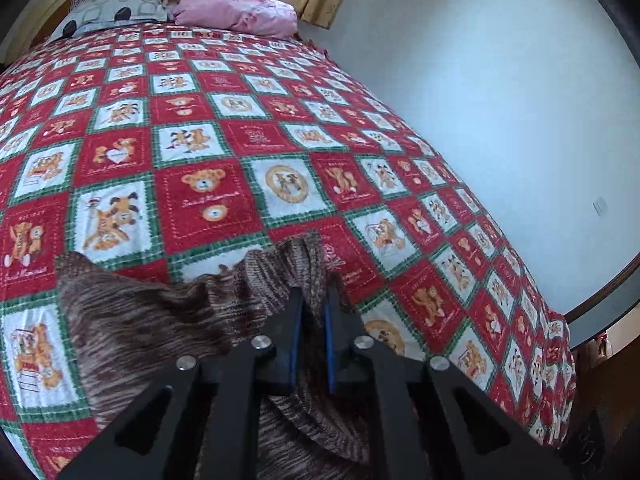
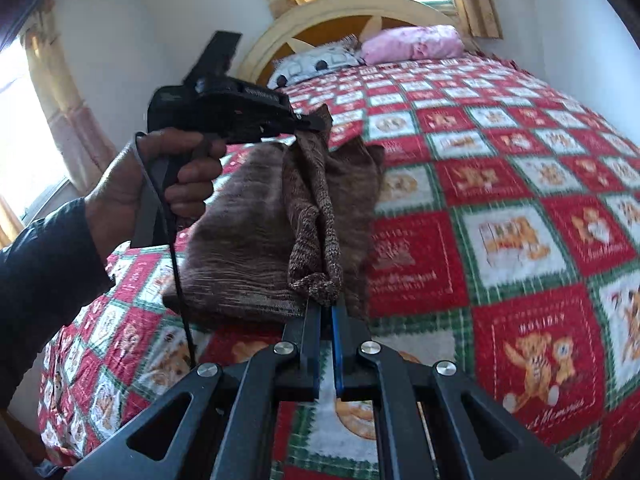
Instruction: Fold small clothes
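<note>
Red, white and green patchwork with teddy bears covers the bed (image 1: 224,128) across both views, with a grey patterned pillow (image 1: 116,10) and a pink pillow (image 1: 240,10) against the cream headboard (image 2: 340,12) at the top of each frame and a plain pale wall (image 1: 500,100) to the right in the left wrist view. Held above the quilt is a brown knit garment (image 2: 256,216), stretched between the two tools. The left gripper (image 2: 312,122), seen in the right wrist view at centre left with the person's left hand (image 2: 168,176) on its handle, has its jaws drawn together on the upper bunched corner of the knit. The right gripper (image 2: 326,308), at the bottom centre of its own view, is likewise pinched nearly closed on a knotted lower corner, only a narrow slot showing between the blue pads. In the left wrist view the cloth spills from between the fingers at bottom centre and drapes toward the lower left of the frame, its far edge seeming to lie on the quilt. The held edge runs roughly from lower centre to upper centre of the right wrist view, so the garment's long axis lies along the line joining the two tools, with the bulk hanging to the left of that line. Laying it flat for a fold probably means lowering both corners together onto the quilt, keeping that edge taut.
</note>
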A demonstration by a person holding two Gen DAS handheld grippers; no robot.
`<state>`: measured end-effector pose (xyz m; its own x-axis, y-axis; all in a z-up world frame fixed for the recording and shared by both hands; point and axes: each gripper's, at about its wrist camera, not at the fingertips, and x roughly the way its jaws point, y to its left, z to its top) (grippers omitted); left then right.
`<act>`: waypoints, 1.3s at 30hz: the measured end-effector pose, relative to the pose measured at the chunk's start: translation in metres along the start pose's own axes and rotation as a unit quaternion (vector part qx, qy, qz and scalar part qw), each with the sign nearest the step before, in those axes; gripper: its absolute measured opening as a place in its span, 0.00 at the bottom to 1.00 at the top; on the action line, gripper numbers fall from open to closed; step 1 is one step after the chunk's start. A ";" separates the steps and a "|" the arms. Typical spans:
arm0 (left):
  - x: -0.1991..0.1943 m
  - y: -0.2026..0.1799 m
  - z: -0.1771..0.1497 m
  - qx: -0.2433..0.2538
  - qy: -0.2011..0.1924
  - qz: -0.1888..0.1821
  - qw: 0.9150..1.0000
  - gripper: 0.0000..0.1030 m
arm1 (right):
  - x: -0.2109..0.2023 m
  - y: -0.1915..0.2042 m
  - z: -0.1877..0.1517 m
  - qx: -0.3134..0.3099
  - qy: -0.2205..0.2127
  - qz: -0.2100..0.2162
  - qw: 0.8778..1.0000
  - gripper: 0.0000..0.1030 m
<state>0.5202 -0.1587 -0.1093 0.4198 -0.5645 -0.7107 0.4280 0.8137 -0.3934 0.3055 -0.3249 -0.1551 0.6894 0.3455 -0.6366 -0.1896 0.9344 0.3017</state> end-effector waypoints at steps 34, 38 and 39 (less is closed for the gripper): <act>-0.070 0.035 -0.150 0.046 -0.033 0.068 0.996 0.83 | 0.105 -0.017 0.112 0.047 0.061 -0.083 0.994 0.04; -0.066 0.032 -0.152 0.053 -0.022 0.074 0.996 0.89 | 0.106 -0.032 0.102 0.049 0.078 -0.112 0.989 0.00; -0.065 0.032 -0.153 0.054 -0.019 0.075 0.995 0.89 | 0.108 -0.033 0.103 0.046 0.084 -0.109 0.989 0.00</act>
<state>0.3841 -0.0744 -0.1648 0.5157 -0.4437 -0.7329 0.4407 0.8710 -0.2173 0.4588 -0.3274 -0.1607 0.5799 0.1536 -0.8001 0.0198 0.9791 0.2023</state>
